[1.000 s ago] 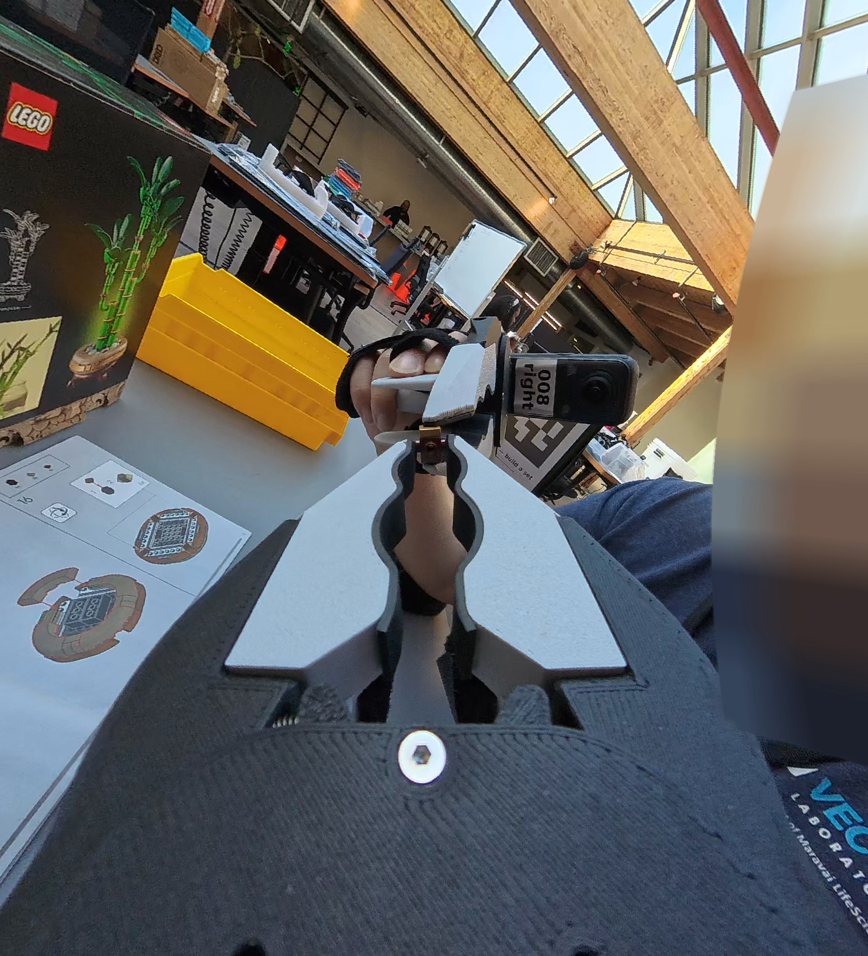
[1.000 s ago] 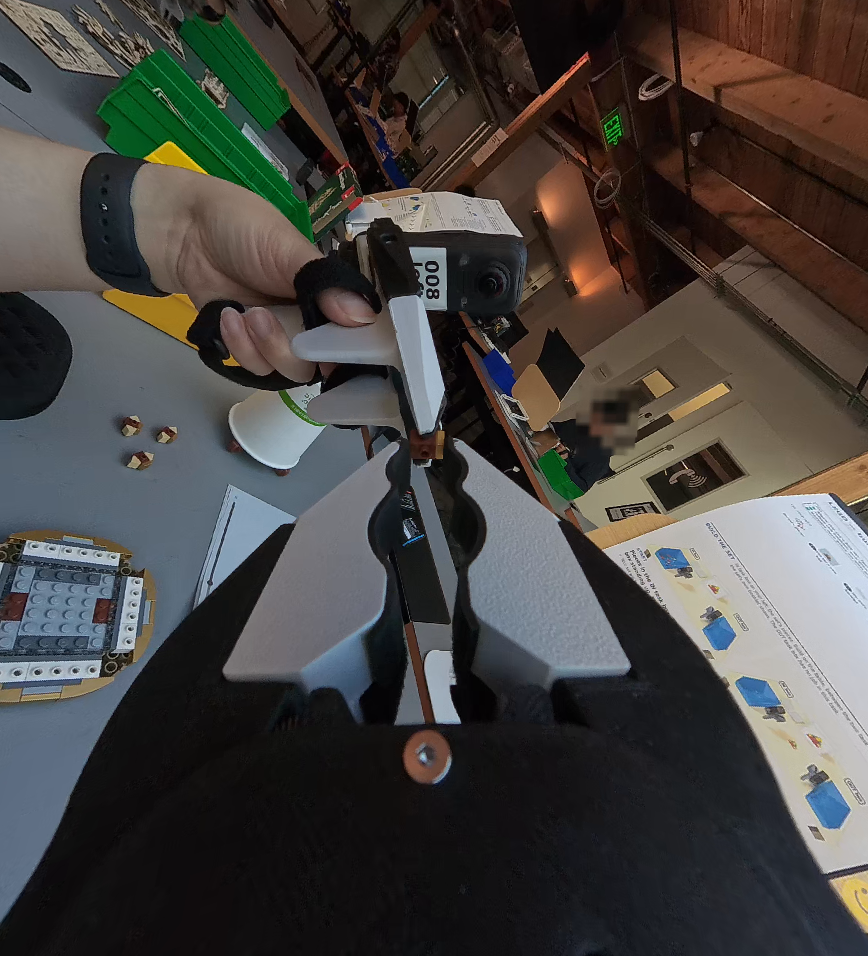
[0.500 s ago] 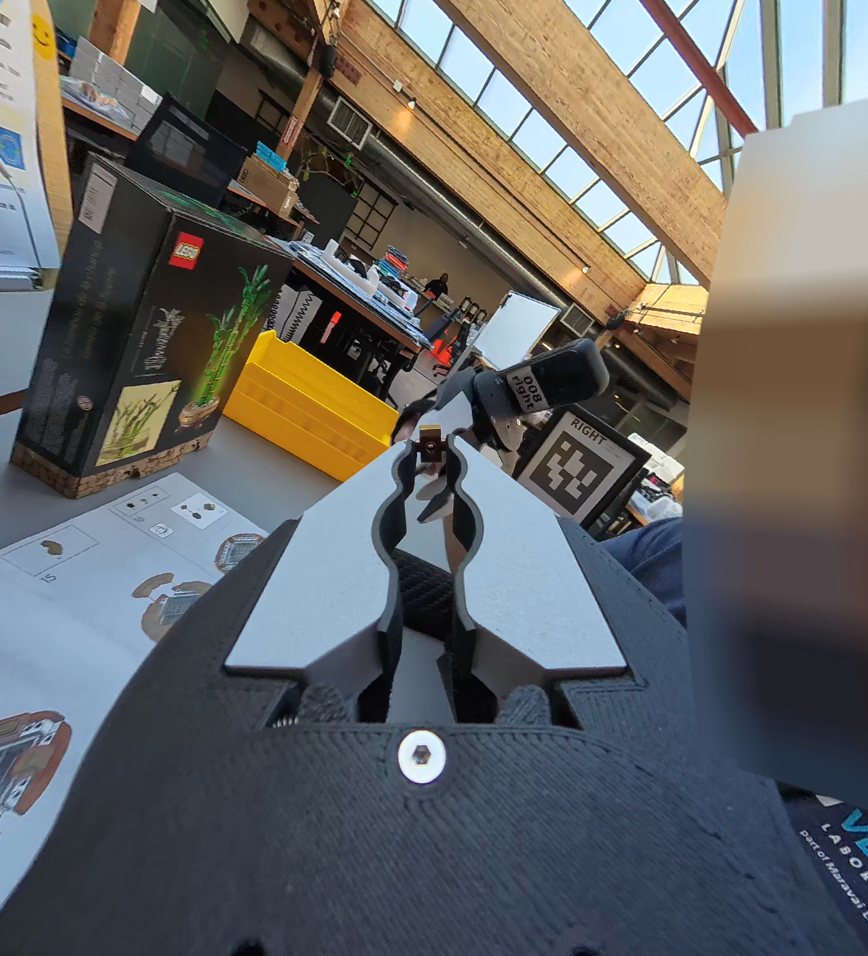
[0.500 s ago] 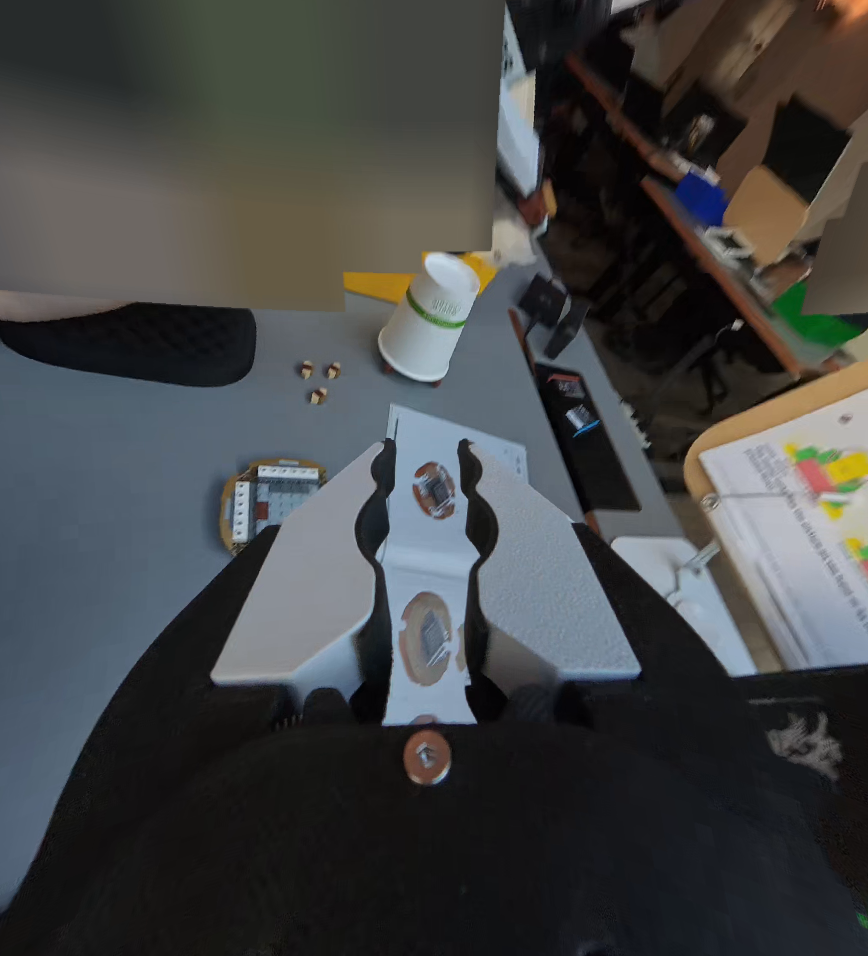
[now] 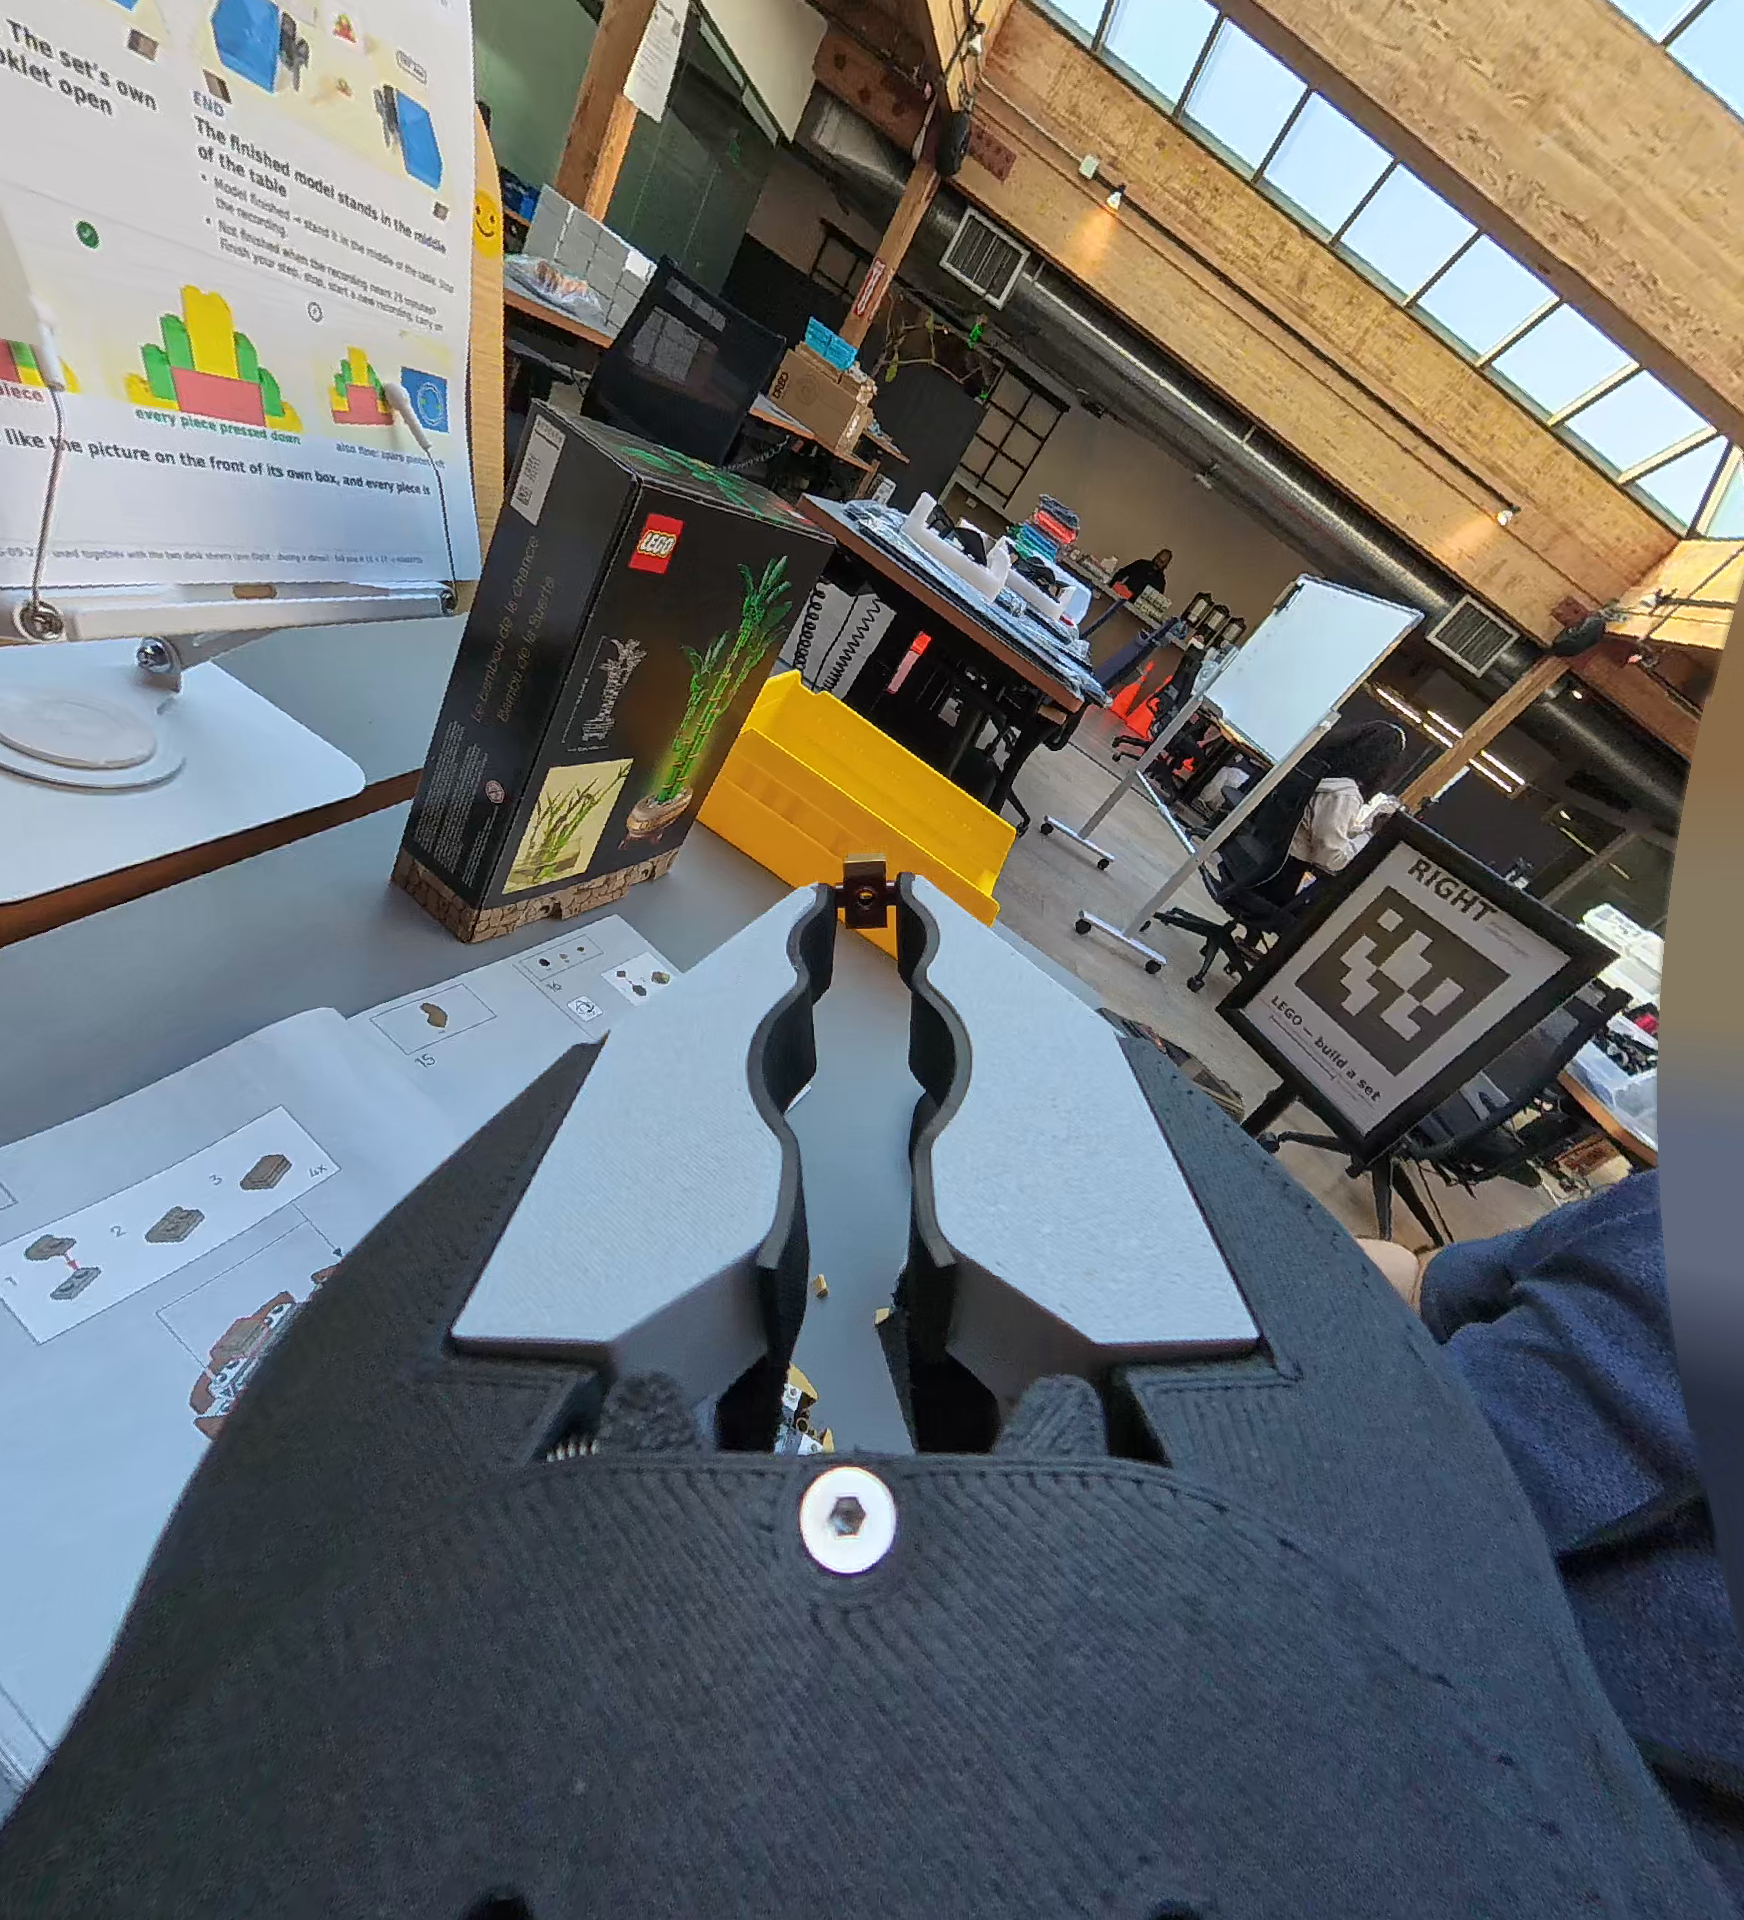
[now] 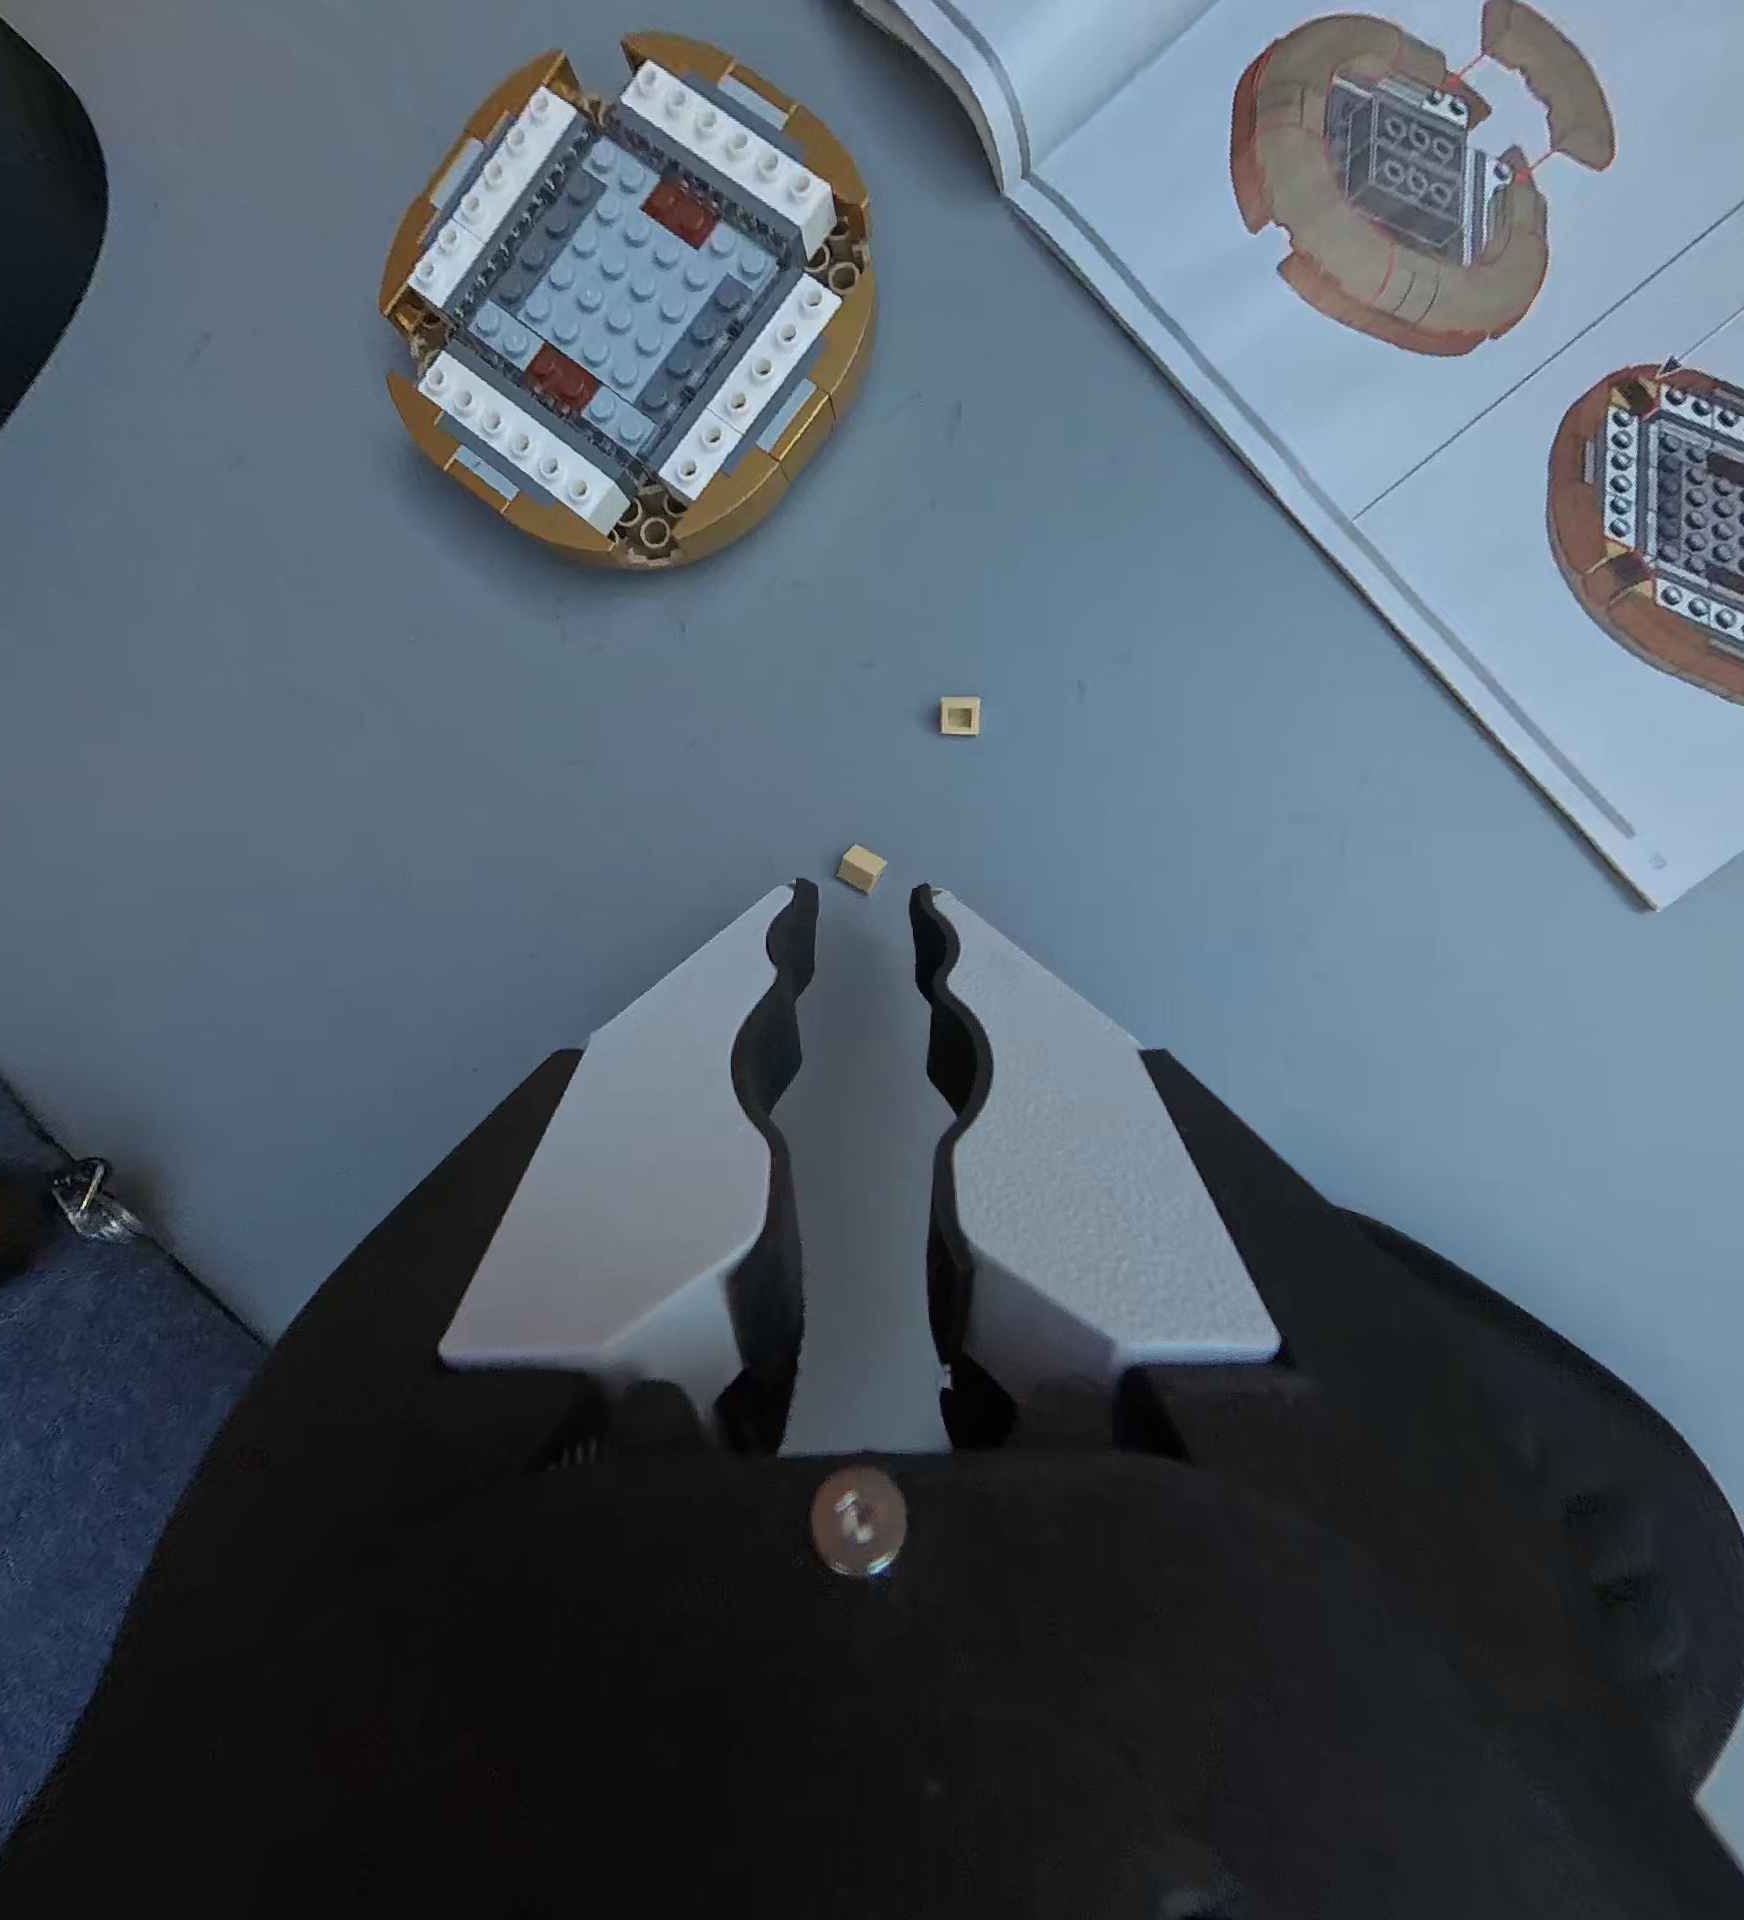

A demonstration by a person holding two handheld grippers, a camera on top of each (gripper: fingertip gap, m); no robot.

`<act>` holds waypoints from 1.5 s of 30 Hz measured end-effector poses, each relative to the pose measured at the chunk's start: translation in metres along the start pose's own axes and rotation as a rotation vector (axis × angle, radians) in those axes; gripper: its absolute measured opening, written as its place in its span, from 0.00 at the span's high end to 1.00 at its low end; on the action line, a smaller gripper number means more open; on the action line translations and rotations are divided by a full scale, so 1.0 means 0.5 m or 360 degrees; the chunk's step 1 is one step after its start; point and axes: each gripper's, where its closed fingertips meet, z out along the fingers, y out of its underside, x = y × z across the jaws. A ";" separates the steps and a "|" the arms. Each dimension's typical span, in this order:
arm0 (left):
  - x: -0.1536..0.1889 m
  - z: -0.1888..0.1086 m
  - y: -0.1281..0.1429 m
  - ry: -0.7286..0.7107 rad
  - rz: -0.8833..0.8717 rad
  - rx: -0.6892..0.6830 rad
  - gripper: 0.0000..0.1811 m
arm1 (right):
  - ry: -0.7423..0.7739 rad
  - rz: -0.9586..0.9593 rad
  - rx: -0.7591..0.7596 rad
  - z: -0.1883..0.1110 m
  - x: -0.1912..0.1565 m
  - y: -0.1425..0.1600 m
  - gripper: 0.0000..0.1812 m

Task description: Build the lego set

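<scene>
Pinching a dark brick (image 5: 865, 900), left tongs (image 5: 865, 891); right tongs (image 6: 863, 902) agape over grey table (image 6: 328, 727)

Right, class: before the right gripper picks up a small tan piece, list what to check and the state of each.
1. Right gripper empty, jaws apart: ok.
2. Nearer tan piece just past the fingertips, roughly on the gap line: ok.
3. Second tan piece well clear of it: ok.
4. Left gripper pinching its dark brown piece: ok.
5. Round base sits flat on the table: ok.
6. Height above the table: cannot tell.
</scene>
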 end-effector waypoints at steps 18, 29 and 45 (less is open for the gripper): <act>0.023 0.015 0.022 0.0016 0.0022 -0.0122 0.95 | 0.0152 -0.0029 -0.0350 0.035 0.007 0.012 0.89; 0.028 0.003 0.015 0.0028 0.0027 -0.0095 0.95 | -0.0033 -0.0670 -0.0455 0.038 -0.006 0.016 0.96; 0.028 -0.001 0.012 0.0038 0.0029 -0.0089 0.95 | -0.0243 -0.0893 -0.0285 0.033 -0.005 -0.009 0.92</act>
